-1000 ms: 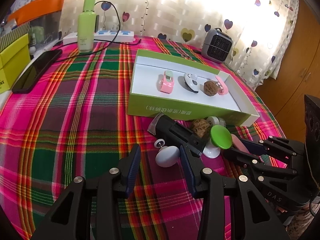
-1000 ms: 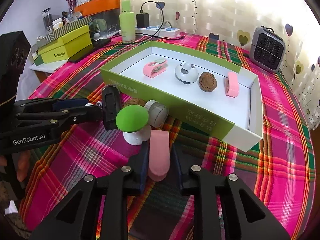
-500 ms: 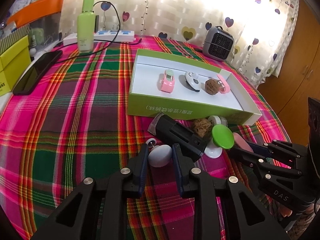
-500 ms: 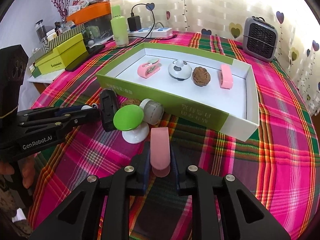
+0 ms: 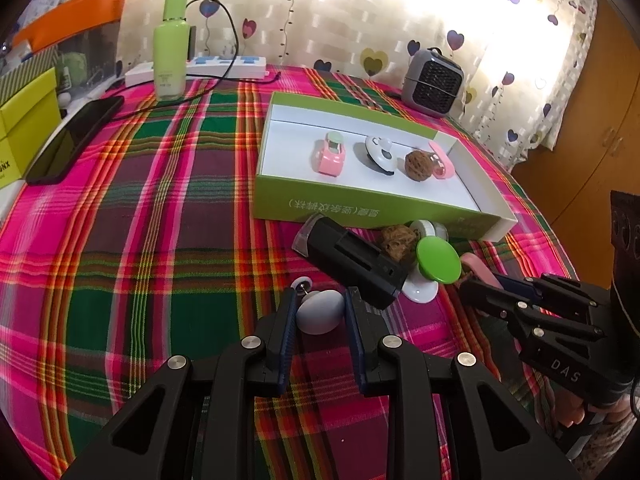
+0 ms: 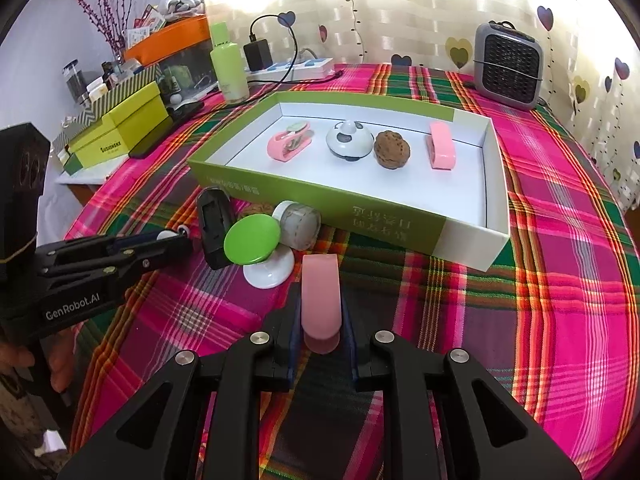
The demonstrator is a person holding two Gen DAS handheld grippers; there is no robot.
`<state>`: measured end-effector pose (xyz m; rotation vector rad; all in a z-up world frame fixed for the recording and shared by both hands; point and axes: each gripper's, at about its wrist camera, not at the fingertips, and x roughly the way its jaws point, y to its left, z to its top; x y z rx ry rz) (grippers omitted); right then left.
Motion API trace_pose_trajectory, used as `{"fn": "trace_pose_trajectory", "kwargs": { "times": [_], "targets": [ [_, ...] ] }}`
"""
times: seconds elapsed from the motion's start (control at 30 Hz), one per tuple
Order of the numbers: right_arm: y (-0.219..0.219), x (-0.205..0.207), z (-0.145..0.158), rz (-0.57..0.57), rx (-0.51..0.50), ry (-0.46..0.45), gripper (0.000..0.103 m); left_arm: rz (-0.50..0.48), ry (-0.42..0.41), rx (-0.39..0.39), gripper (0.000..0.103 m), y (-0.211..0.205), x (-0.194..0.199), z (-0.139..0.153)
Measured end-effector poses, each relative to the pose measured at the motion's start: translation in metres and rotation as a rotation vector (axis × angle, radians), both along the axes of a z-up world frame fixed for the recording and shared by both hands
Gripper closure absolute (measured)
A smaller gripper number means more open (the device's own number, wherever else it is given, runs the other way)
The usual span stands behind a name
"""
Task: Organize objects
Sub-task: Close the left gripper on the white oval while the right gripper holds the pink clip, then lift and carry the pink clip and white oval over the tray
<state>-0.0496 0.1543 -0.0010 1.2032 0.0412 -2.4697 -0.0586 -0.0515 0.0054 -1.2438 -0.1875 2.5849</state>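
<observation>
The pale grey egg-shaped knob (image 5: 320, 312) is clenched in the left tool (image 5: 320, 306), the flat pink plastic clip (image 6: 321, 300) in the right tool (image 6: 321, 316), both just before the green-walled cardboard tray (image 6: 316, 196), presumably for sorting into it.

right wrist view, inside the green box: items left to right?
Inside the green box, left to right: pink clip with green wheel → black-and-white round toy → walnut → pink loop piece.
</observation>
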Motion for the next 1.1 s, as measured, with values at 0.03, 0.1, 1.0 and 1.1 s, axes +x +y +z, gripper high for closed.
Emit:
{"fn": "trace_pose_trajectory", "kwargs": {
  "times": [0.03,0.1,1.0,1.1],
  "targets": [
    [0.000,0.000,0.000,0.000,-0.002,-0.002,0.084,0.001,-0.001,0.002,0.081,0.000,0.000,0.000],
    [0.001,0.001,0.000,0.001,-0.006,-0.005,0.084,-0.001,0.000,0.000,0.081,0.000,0.000,0.000],
    [0.004,0.007,0.028,-0.013,-0.026,0.065,0.084,-0.042,0.090,-0.001,0.081,0.011,0.010,0.038],
    [0.008,0.004,0.031,-0.025,-0.028,0.072,0.084,-0.052,0.100,0.003,0.081,0.015,0.007,0.041]
  ]
}}
